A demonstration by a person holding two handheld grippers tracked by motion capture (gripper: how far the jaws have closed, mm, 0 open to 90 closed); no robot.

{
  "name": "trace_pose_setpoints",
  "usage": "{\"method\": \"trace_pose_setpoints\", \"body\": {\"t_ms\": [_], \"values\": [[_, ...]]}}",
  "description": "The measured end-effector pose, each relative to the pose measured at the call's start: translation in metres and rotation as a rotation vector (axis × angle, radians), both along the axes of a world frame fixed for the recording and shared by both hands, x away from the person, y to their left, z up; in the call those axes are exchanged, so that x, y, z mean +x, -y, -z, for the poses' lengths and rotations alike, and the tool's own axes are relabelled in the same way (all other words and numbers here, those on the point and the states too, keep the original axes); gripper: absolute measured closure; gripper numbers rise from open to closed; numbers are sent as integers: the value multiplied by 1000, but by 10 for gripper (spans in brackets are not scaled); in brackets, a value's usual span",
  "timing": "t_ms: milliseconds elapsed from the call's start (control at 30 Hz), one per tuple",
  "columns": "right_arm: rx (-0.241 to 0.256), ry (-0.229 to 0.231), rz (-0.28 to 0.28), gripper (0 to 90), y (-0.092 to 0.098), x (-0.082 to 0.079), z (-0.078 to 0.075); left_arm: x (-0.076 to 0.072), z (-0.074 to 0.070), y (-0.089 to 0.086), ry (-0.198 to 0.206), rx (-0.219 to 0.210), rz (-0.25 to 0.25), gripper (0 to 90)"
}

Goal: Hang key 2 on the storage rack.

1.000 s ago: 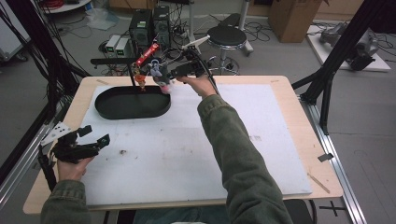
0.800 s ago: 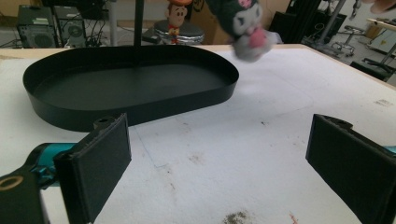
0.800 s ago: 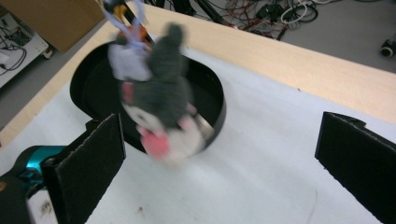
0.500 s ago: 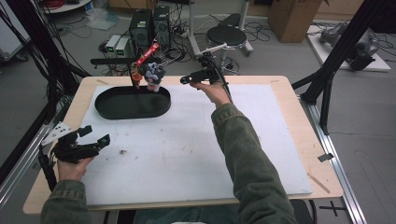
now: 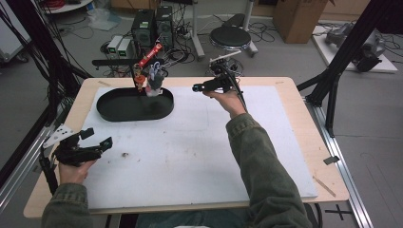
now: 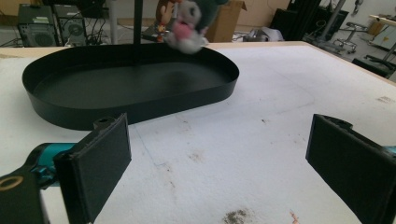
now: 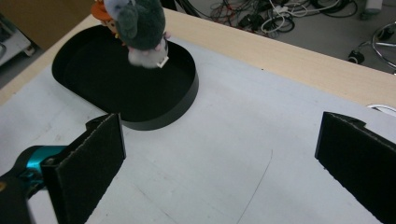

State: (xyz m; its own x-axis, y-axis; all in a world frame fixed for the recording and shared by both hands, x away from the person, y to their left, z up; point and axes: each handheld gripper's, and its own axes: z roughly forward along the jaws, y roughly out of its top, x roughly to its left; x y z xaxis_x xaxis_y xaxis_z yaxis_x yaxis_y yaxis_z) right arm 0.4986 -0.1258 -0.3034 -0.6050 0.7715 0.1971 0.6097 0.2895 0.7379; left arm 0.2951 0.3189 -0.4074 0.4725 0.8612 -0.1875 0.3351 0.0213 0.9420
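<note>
I am looking into a lab or workshop: computer towers (image 5: 152, 26) and tangled cables (image 5: 266, 31) are sitting on the floor, black frame struts (image 5: 342, 61) are bracing the worktable (image 5: 294, 142), beside a stool (image 5: 230, 35).

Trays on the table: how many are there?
1. A black oval tray sits at the table's far left corner, with a small plush toy above its far rim; none seems hidden.

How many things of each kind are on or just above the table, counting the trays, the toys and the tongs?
Trays: 1, the black oval tray.
Toys: 1, a grey plush toy above the tray's far rim.
Tongs: 2, left tongs and right tongs.
Total: 4.
</note>
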Motion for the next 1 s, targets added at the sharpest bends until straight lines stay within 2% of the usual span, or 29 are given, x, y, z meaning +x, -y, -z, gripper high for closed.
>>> {"method": "trace_pose_setpoints", "body": {"t_ms": [133,167,267,367,433,567,1000], "values": [[-7,-10,5,9,9,-6,5,0,0,1,-1,2,-1,70],[-1,5,7,9,11,-8,6,0,0,1,-1,2,-1,70],[5,14,7,9,17,-13,8,0,0,1,-1,3,-1,70],[-20,5,12,9,21,-18,11,-1,0,1,-1,5,0,70],[-6,33,10,9,24,-22,13,-1,0,1,0,5,-1,70],[-4,35,7,9,29,-31,17,-1,0,1,-1,5,0,70],[20,90,-16,9,45,-65,28,-1,0,2,-3,10,3,70]]}}
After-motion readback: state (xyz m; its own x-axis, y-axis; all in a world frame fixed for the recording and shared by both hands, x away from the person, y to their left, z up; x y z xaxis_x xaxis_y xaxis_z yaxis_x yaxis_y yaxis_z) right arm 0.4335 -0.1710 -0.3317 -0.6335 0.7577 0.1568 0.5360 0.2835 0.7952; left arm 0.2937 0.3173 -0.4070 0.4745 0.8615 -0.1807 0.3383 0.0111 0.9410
